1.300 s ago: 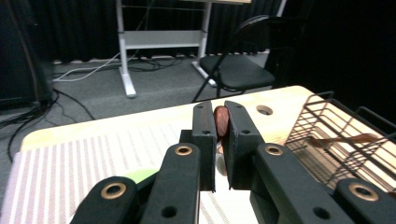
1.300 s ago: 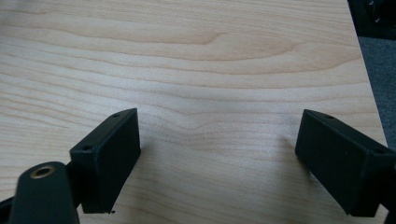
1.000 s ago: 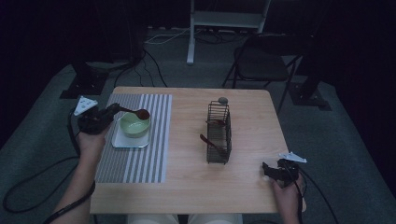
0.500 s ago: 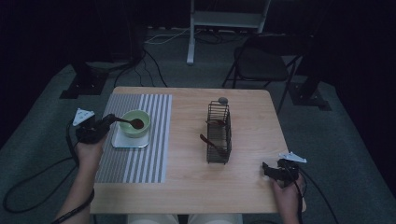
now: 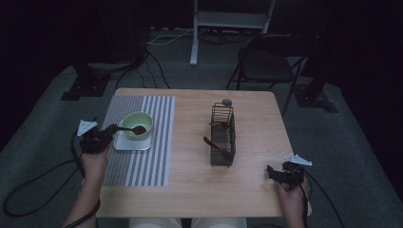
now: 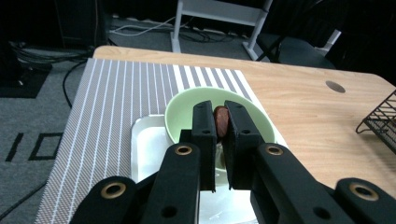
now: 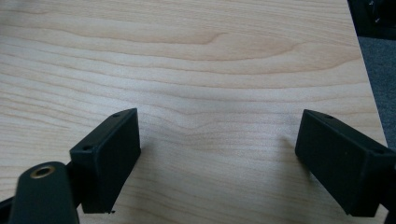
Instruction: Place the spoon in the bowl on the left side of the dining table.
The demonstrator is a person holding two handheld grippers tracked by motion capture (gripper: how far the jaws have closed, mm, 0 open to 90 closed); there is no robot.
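Over on the left, the left gripper [image 5: 110, 131] has its jaws pinched narrow on the handle of a dark red spoon [image 5: 133, 129], whose head hangs over the pale green bowl [image 5: 139, 119]. In the left gripper view the spoon [image 6: 221, 120] pokes out just past the fingertips, right above the hollow of the bowl [image 6: 187, 114]. The spoon's long axis runs from the gripper across toward the table's middle, roughly level, so the bowl lies straight ahead of and below the jaws — my guess is the spoon only has to go down to land in it. The bowl sits on a white square tray [image 5: 127, 141], and that rests on a grey-and-white striped mat [image 5: 142, 161].

Farther right, near the middle of the wooden table [image 5: 190, 190], stands a black wire rack [image 5: 222, 137] with another dark spoon [image 5: 212, 145] leaning in it; a small grey round thing [image 5: 226, 101] lies just behind it.

At the right edge the right gripper [image 5: 275, 173] rests low by the table's near corner, jaws spread wide and holding nothing — well apart from the bowl, so the left hand is plainly the nearer one. I can read no writing or brand on any of these things
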